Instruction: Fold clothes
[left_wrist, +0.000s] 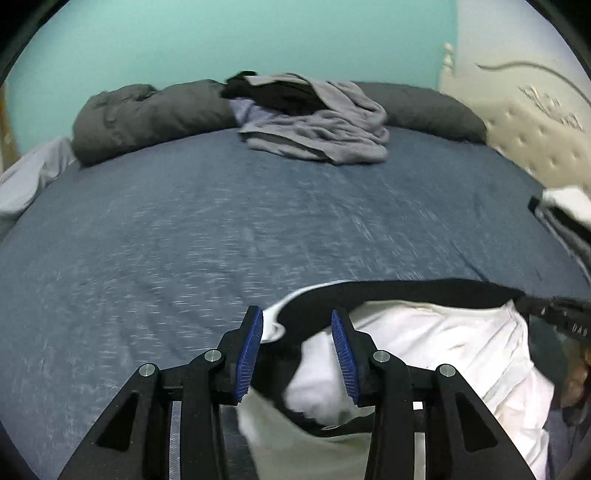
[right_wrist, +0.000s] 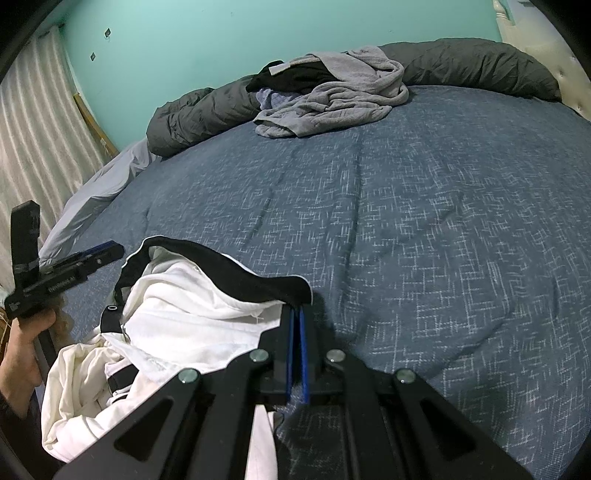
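Where the left wrist view looks down, left gripper (left_wrist: 297, 325) jaws apart, straddling the white garment (left_wrist: 443, 339) near the bed (left_wrist: 184, 221) edge; open blanket ahead. Right wrist view: right gripper (right_wrist: 296, 325) clamped on the garment's black waistband (right_wrist: 236, 271); grey clothes pile (right_wrist: 332, 96) far off.

No legible txt; print on left tool (right_wrist: 66, 282) too blurry.

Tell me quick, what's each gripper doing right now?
Left gripper: open, straddling the white garment, not clamped.
Right gripper: shut on the garment's black waistband.
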